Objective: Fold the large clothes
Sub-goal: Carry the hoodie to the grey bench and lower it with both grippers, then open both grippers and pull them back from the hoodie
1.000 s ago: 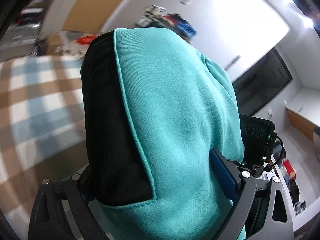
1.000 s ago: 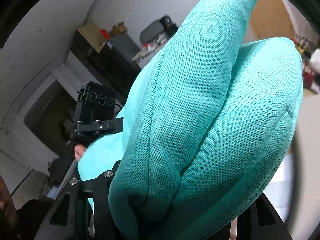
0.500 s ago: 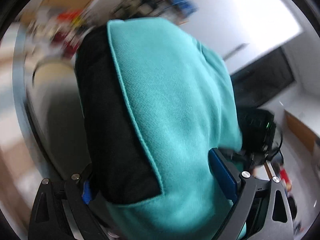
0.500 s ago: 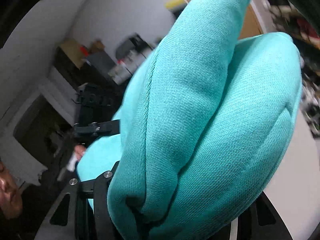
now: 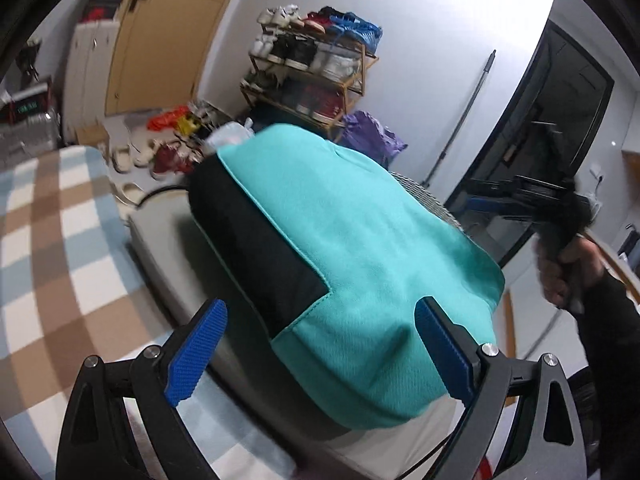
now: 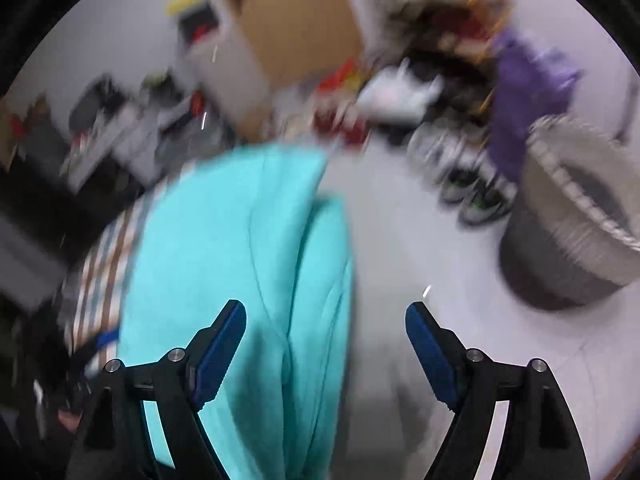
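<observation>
A folded teal garment with a black panel (image 5: 360, 248) lies on a pale grey cushioned surface (image 5: 160, 248). My left gripper (image 5: 320, 354) stands open, its blue pads on either side of the garment's near end and clear of the cloth. In the blurred right wrist view the teal garment (image 6: 240, 260) lies to the left. My right gripper (image 6: 325, 356) is open and its jaws are still opening. Its left pad is over the cloth's edge, and the pads press on nothing. A person's hand (image 5: 560, 268) holds the right gripper's handle at the far right.
A checked blanket (image 5: 48, 240) covers the bed on the left. A shoe rack (image 5: 312, 64) and a purple bag (image 5: 372, 140) stand behind the surface. A grey woven basket (image 6: 572, 232) sits to the right, with shoes (image 6: 472, 196) on the floor near it.
Both grippers were shut on the bunched teal garment and have let it go. It now lies flat on the grey surface, and both pairs of jaws stand apart.
</observation>
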`<state>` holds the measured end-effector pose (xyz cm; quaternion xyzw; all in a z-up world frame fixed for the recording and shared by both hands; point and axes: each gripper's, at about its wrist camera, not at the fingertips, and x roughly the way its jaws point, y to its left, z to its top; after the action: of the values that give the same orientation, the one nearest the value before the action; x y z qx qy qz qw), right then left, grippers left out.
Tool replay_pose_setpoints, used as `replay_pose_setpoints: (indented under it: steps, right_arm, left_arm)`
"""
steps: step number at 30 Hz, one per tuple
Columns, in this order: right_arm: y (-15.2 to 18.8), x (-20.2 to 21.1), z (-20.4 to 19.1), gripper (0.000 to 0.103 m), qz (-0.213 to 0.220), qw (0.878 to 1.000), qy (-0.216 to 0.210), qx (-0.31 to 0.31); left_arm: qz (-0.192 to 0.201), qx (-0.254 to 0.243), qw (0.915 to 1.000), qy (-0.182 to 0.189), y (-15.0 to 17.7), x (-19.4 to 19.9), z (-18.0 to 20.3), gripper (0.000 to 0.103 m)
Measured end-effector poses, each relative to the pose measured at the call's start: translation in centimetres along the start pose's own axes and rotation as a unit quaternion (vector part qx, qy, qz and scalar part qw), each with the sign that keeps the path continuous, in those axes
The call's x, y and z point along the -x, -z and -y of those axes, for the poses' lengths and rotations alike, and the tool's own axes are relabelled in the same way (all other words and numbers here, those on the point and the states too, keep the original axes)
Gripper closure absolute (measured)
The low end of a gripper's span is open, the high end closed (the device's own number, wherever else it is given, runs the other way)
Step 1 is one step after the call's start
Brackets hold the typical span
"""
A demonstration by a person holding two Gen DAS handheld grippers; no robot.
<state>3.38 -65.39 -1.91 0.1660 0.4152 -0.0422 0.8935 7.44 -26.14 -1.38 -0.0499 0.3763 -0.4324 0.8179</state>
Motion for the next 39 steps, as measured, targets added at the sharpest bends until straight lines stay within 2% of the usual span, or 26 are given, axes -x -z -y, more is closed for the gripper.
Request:
replay_pose_setpoints:
  steps: [1, 2, 4, 7, 8, 11, 13, 16, 19, 23, 26, 29, 31, 32, 34, 37, 38, 39]
  right_arm:
    - [0.5, 1.0, -0.4, 0.037, 0.015, 1.0, -0.003, -0.003]
    - [1.3, 1.6, -1.5, 0.059, 0.016, 1.0, -0.027, -0.002]
    - [3.1, 2.4, -3.2, 0.078, 0.0, 0.999, -0.048, 0.005]
    - [6.9, 1.4, -7.8, 0.075, -0.022, 0.997, -0.028, 0.063]
    - [6.1, 0.8, -8.7, 0.075, -0.033, 0.997, -0.014, 0.072]
    - [8.6, -4.2, -7.6, 0.076, -0.079, 0.992, 0.059, 0.081]
    - [8.9, -5.8, -7.7, 0.077, -0.076, 0.991, 0.093, 0.066]
    - [8.4, -6.4, -9.0, 0.077, -0.082, 0.984, 0.127, 0.093]
    - [6.7, -5.1, -9.4, 0.077, -0.093, 0.984, 0.13, 0.08]
    - [1.9, -2.3, -10.1, 0.07, -0.019, 0.996, 0.07, 0.051]
    - [-2.1, -3.4, -11.4, 0.068, 0.004, 0.997, 0.06, 0.045]
    - [-5.0, -6.9, -13.1, 0.068, 0.003, 0.994, 0.092, 0.063]
    - [-5.5, -10.8, -13.0, 0.064, -0.032, 0.991, 0.116, 0.061]
    - [-5.2, -12.6, -13.0, 0.065, -0.038, 0.988, 0.134, 0.061]
    - [-4.6, -13.8, -13.6, 0.065, -0.037, 0.986, 0.148, 0.064]
    - [-4.9, -12.6, -13.1, 0.065, -0.052, 0.989, 0.133, 0.029]
    - [-4.8, -11.0, -13.1, 0.064, -0.049, 0.99, 0.129, 0.022]
    - [-4.1, -8.6, -13.5, 0.064, -0.026, 0.992, 0.118, 0.022]
  left_arm:
    - [0.001, -0.002, 1.0, -0.006, 0.7, -0.1, 0.6, 0.01]
    - [0.004, -0.005, 1.0, -0.006, 0.9, 0.3, 0.7, 0.01]
    - [0.008, -0.009, 0.9999, -0.012, 1.3, 0.7, 1.0, 0.01]
    - [0.014, 0.003, 0.9998, -0.016, 1.3, -0.1, 2.2, 0.01]
    - [0.011, 0.009, 0.9998, -0.015, 1.4, -0.1, 2.3, 0.01]
    - [-0.002, 0.019, 0.9997, -0.013, 0.5, -2.0, 2.9, 0.01]
    - [-0.004, 0.012, 0.9998, -0.017, 0.0, -2.4, 3.6, 0.01]
    - [-0.004, 0.003, 0.9998, -0.018, 0.1, -1.5, 4.3, 0.01]
    - [0.001, -0.001, 0.9997, -0.023, 0.3, -1.0, 4.3, 0.01]
    - [0.005, 0.001, 0.9994, -0.033, 0.5, -0.9, 3.8, 0.01]
    - [0.006, -0.003, 0.999, -0.045, 0.5, -1.0, 3.5, 0.01]
    - [0.011, -0.012, 0.998, -0.06, 0.6, -0.9, 3.2, 0.01]
    - [0.016, -0.027, 0.9967, -0.075, 0.6, -0.8, 3.2, 0.01]
    - [0.018, -0.032, 0.9961, -0.08, 0.5, -0.7, 3.1, 0.01]
    - [0.021, -0.043, 0.9941, -0.097, 0.4, -0.4, 3.0, 0.01]
    - [0.031, -0.041, 0.992, -0.116, 0.0, 0.4, 2.8, 0.01]
    - [0.034, -0.032, 0.9925, -0.113, -0.1, 0.9, 2.8, 0.01]
    - [0.04, -0.022, 0.9935, -0.104, -0.2, 1.6, 2.8, 0.01]
